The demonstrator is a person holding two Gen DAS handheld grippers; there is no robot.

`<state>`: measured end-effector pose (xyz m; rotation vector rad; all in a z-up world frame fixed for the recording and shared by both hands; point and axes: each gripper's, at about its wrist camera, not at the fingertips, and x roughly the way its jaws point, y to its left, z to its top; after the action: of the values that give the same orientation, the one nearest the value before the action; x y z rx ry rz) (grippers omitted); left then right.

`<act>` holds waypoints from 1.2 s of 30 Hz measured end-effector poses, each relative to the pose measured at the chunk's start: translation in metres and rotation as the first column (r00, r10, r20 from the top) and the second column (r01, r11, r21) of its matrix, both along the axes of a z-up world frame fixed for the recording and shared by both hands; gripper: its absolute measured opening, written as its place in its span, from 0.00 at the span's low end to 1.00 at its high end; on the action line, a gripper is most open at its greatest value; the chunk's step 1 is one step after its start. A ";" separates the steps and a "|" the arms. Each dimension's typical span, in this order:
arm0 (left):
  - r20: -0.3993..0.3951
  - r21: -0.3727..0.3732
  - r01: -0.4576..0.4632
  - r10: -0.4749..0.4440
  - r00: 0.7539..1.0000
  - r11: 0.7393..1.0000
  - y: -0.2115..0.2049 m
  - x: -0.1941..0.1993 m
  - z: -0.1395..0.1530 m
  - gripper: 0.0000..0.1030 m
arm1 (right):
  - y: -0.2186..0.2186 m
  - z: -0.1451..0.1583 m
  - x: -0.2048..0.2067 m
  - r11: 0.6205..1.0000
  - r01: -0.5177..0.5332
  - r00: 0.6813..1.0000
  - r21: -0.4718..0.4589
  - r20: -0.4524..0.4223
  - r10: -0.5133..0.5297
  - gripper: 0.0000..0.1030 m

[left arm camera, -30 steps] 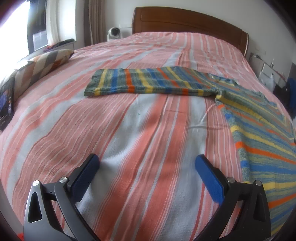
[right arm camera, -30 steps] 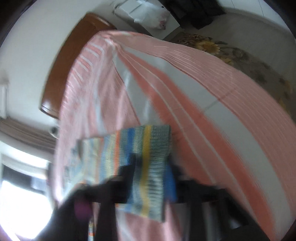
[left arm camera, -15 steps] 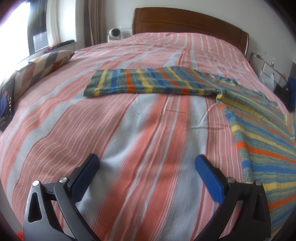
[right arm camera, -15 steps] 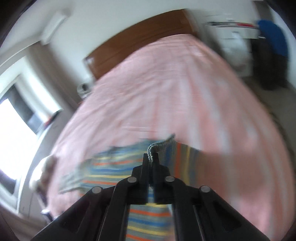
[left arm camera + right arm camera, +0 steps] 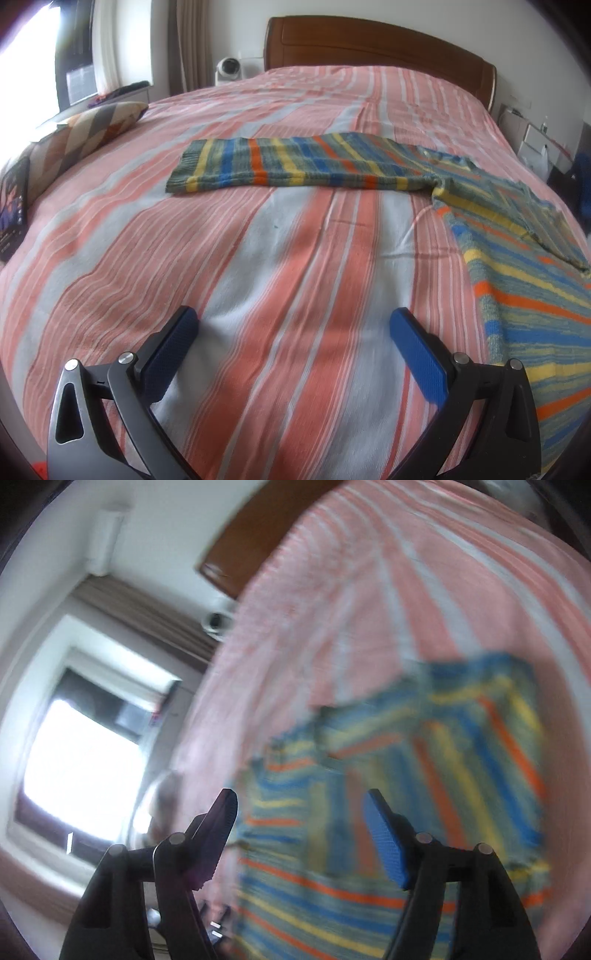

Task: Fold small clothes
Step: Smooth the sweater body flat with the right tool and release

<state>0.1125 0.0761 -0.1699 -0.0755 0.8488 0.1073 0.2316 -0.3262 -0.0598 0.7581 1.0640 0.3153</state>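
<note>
Sweater (image 5: 517, 236) lies on bed (image 5: 258, 258), one sleeve (image 5: 295, 166) stretched out flat. Right tool (image 5: 301, 834) opening, nothing between pads. Left tool (image 5: 291, 343) spread wide, empty. Sleeve-folding step, I'd guess; next move – grab outstretched cuff.

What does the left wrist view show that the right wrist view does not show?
Only the left wrist view shows the sweater's long sleeve stretched flat across the bed, the pillow at the bed's left edge, and the left gripper, wide open with nothing between its pads.

Only the right wrist view shows the bright window and the right gripper, its jaws opening above the sweater with no cloth between them. This view is blurred.

Both show the striped sweater, the pink striped bedspread, the wooden headboard and a small white camera beside it.
</note>
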 end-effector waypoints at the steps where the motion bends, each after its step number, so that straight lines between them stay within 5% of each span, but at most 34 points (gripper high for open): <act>1: 0.001 0.001 0.000 0.000 1.000 1.000 0.000 0.000 0.000 1.00 | -0.007 -0.010 -0.006 1.000 -0.001 0.999 -0.016 -0.036 0.000 0.68; 4: 0.001 0.000 0.000 0.000 1.000 1.000 0.000 0.000 0.000 1.00 | -0.039 -0.054 -0.027 0.997 -0.020 0.979 -0.080 -0.204 0.003 0.67; 7: 0.001 0.002 0.000 0.000 1.000 1.000 0.000 0.000 0.000 1.00 | -0.073 -0.076 -0.062 0.976 -0.013 0.968 -0.218 -0.249 -0.043 0.27; 11: 0.001 0.005 -0.001 0.001 1.000 1.000 -0.001 0.001 0.000 1.00 | -0.087 -0.042 -0.112 0.943 0.026 0.986 -0.333 -0.145 -0.078 0.50; 15: 0.002 0.005 -0.001 0.001 1.000 1.000 -0.001 0.000 0.000 1.00 | -0.053 -0.012 -0.163 0.948 -0.102 0.995 -0.302 -0.049 0.091 0.51; 19: 0.002 0.004 0.000 0.000 1.000 1.000 -0.001 0.001 0.000 1.00 | -0.022 -0.013 -0.222 0.929 -0.215 0.976 -0.300 -0.045 0.212 0.52; 24: 0.003 0.005 -0.001 0.001 1.000 1.000 0.000 0.000 0.000 1.00 | -0.028 -0.036 -0.278 0.911 -0.172 0.985 -0.374 -0.089 0.150 0.52; 29: 0.003 0.009 -0.004 0.004 1.000 1.000 0.002 0.000 0.000 1.00 | -0.045 -0.017 -0.318 0.891 -0.056 0.998 -0.450 -0.053 0.036 0.52; 36: 0.004 0.011 -0.005 0.005 1.000 1.000 0.003 0.000 -0.001 1.00 | -0.008 -0.014 -0.335 0.899 -0.126 0.991 -0.419 -0.019 0.130 0.55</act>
<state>0.1130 0.0787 -0.1708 -0.0674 0.8438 0.1165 -0.1035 -0.3340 -0.0734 0.2990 1.1260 0.1903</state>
